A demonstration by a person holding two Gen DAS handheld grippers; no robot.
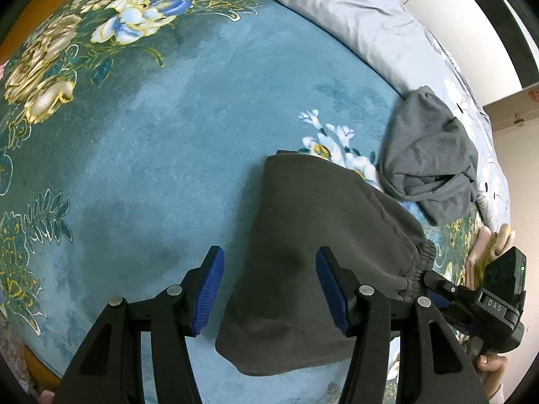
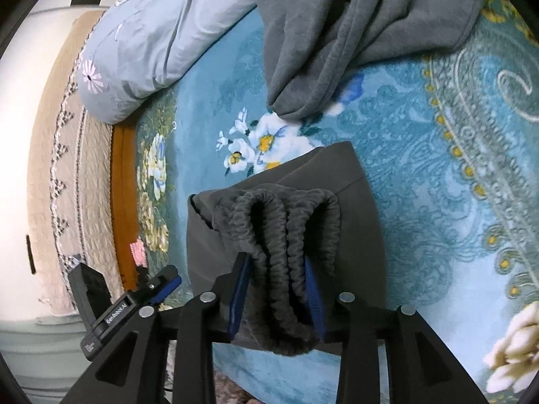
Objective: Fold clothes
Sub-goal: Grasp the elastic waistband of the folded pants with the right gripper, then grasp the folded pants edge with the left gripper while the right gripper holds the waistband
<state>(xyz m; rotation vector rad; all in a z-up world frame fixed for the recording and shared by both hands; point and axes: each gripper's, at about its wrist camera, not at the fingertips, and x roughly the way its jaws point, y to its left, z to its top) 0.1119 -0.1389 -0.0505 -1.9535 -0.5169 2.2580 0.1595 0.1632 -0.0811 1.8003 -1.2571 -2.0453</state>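
Dark grey pants (image 1: 303,235) lie folded on a blue flowered blanket (image 1: 151,151). My left gripper (image 1: 267,269) hangs open just above the folded cloth, and its blue pads touch nothing. In the right wrist view the pants' gathered elastic waistband (image 2: 286,235) stands bunched in loops between the blue pads of my right gripper (image 2: 278,289), which is shut on it. The folded pant body (image 2: 353,202) lies flat beneath. From the left wrist view, one of the right gripper's fingers (image 1: 438,281) meets the waistband (image 1: 421,262) at the pants' right edge.
A lighter grey garment (image 1: 431,168) (image 2: 353,33) lies crumpled beyond the pants. A pale blue duvet (image 1: 337,6) (image 2: 151,43) is heaped along the far side. The wooden bed edge (image 2: 123,202) and a beige quilted cover (image 2: 67,168) run on the left. A person's hand (image 1: 492,363) holds the right gripper.
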